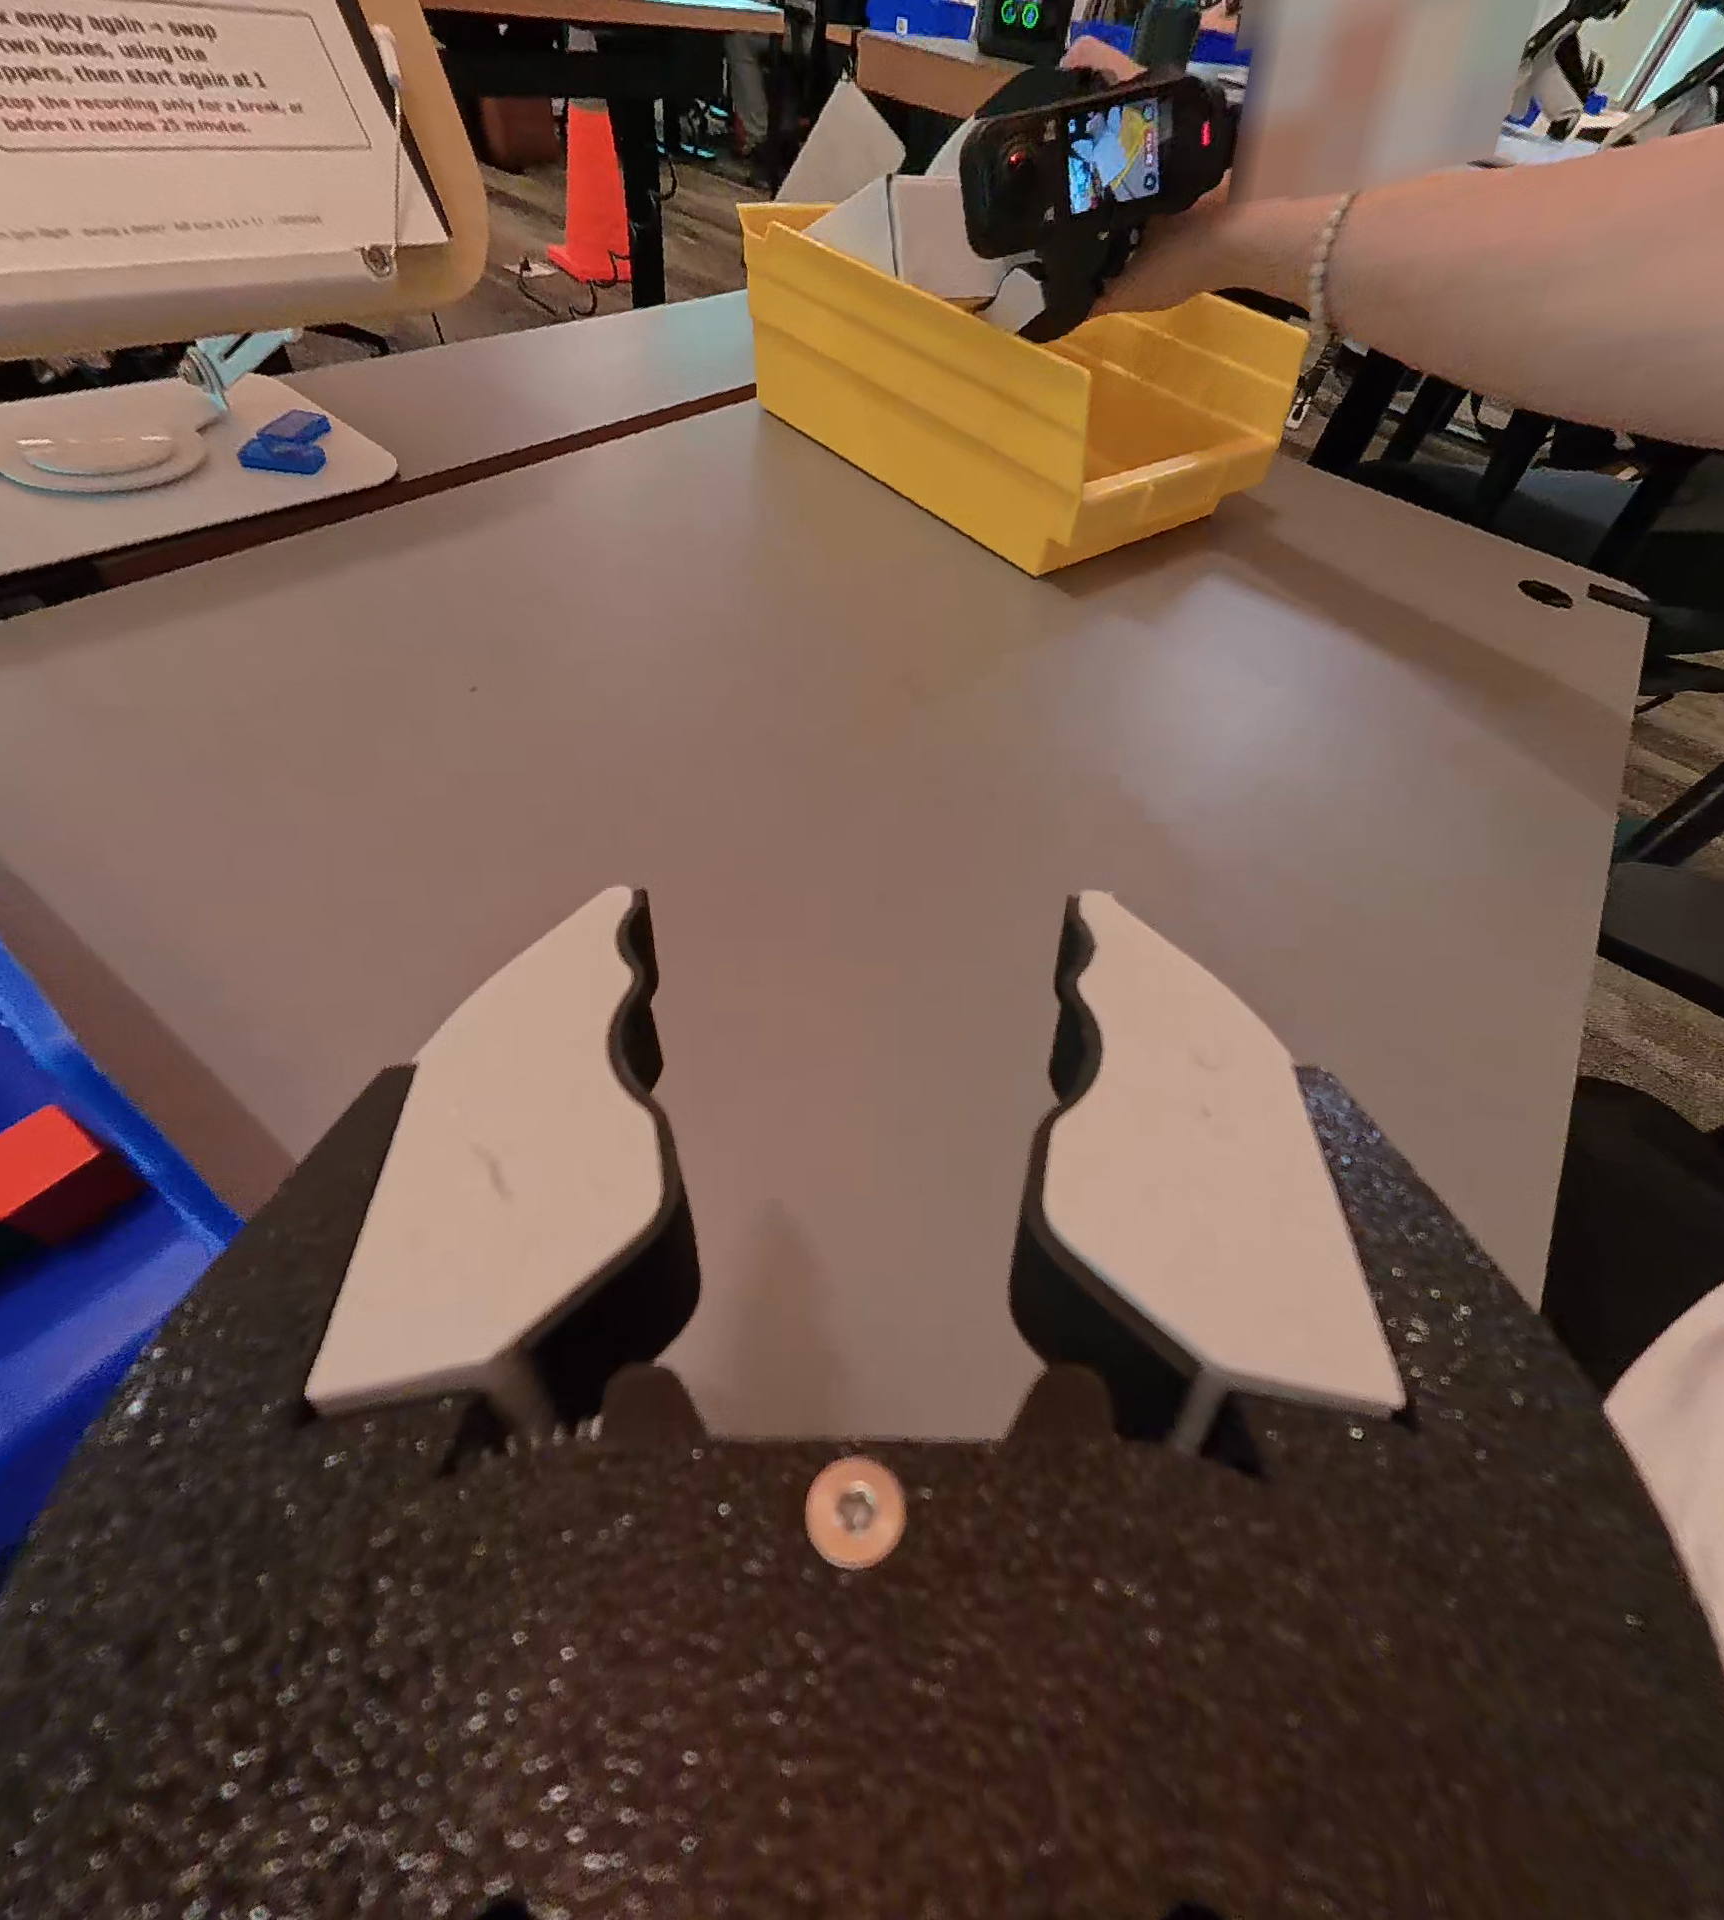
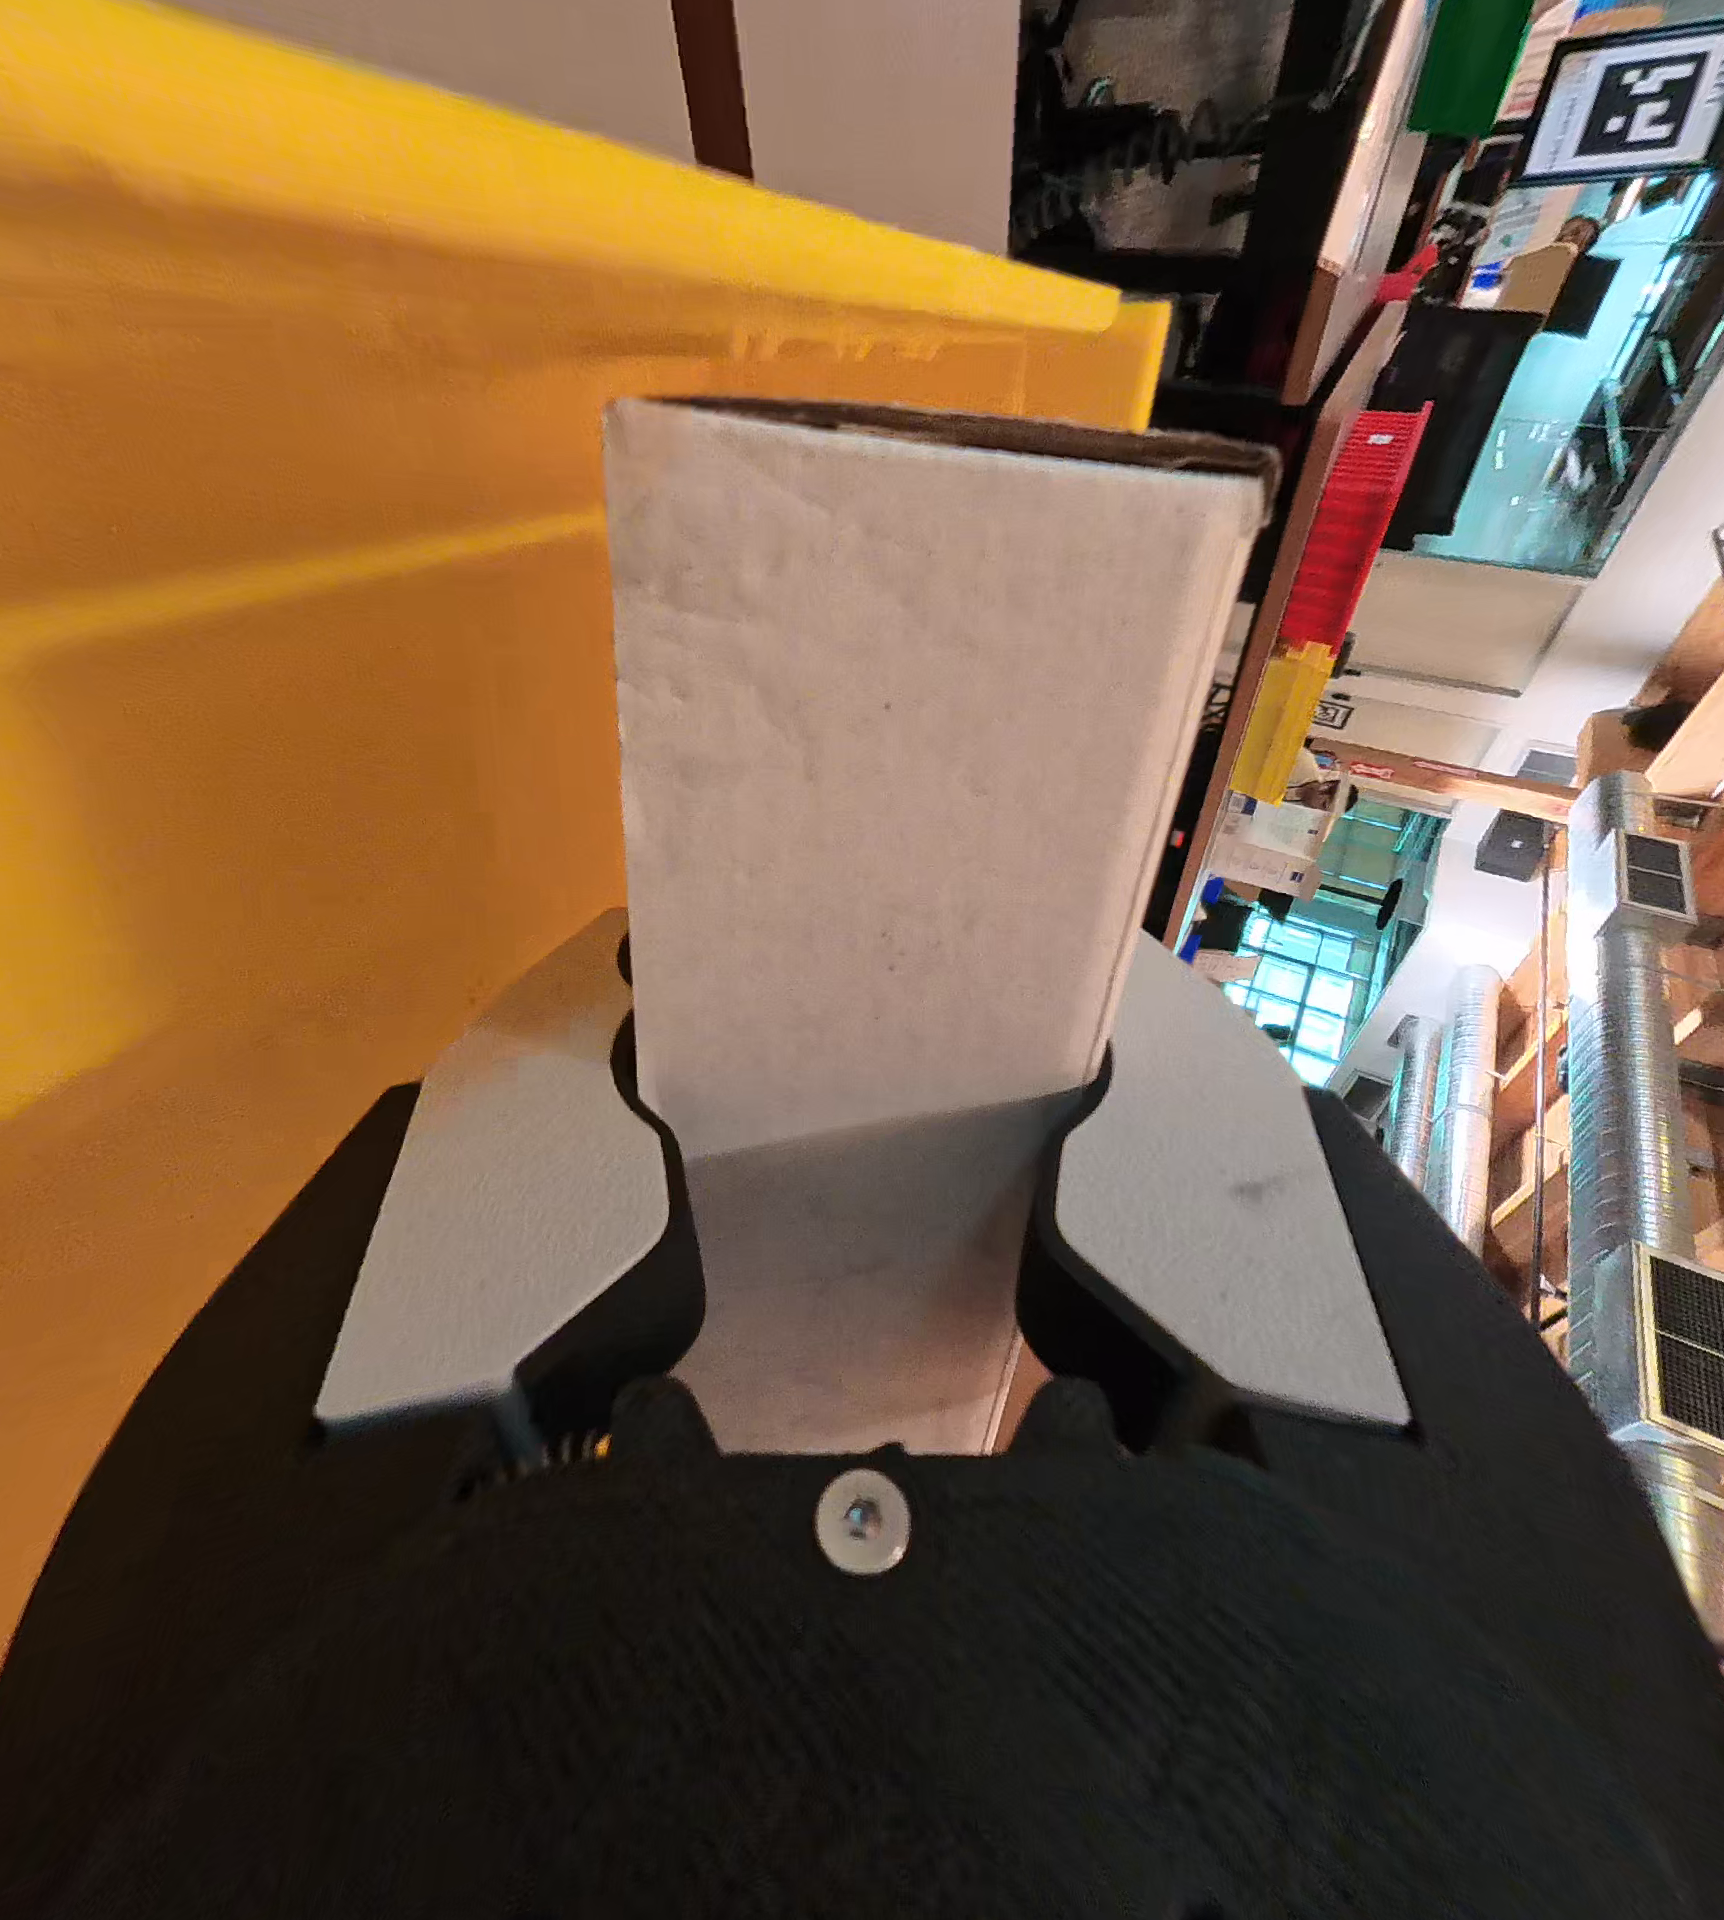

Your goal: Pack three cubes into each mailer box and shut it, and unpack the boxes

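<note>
Now right tongs [image 2: 868,1039] around mailer box [image 2: 899,748]

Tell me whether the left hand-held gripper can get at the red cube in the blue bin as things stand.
Probably yes: the left hand-held gripper is open and empty, and the red cube lies uncovered atop others in the blue bin beside it.
</note>
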{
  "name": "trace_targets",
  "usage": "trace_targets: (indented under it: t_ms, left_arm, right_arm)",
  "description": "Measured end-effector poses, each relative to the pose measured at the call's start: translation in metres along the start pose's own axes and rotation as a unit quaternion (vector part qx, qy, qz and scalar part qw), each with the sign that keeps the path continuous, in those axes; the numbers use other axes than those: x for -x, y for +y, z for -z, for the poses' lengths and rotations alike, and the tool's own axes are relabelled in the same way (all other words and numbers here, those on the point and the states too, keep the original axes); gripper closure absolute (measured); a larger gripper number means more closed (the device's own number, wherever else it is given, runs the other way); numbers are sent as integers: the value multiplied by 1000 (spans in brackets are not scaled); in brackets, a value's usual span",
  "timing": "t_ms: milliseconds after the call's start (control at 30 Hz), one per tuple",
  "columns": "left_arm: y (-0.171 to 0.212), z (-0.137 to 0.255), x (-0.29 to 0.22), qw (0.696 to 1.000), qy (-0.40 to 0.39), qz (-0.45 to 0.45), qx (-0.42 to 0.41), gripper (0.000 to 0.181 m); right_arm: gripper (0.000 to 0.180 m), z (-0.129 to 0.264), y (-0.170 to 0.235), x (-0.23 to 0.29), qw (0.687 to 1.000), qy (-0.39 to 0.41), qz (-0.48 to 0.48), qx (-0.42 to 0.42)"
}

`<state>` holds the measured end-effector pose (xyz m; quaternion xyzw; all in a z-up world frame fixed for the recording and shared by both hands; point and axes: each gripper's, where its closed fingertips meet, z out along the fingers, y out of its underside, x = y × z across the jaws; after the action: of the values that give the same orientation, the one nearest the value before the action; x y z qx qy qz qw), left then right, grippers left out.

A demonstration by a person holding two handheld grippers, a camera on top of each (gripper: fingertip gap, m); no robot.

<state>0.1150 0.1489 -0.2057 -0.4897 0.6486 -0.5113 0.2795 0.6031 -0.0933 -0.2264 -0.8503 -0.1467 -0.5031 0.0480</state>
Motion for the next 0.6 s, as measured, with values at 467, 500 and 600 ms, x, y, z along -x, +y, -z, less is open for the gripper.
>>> trace_targets:
  t_ms: [467, 500, 600]
  left_arm:
    - [17, -22, 5, 998, 28, 50, 20, 109]
    - [17, -23, 5, 998, 29, 51, 21, 109]
    - [18, -25, 5, 998, 36, 55, 21, 109]
  right_arm:
    - [101, -57, 12, 24, 998, 16, 63, -22]
    - [100, -58, 11, 27, 998, -5, 63, -28]
    - [100, -58, 10, 29, 998, -35, 39, -28]
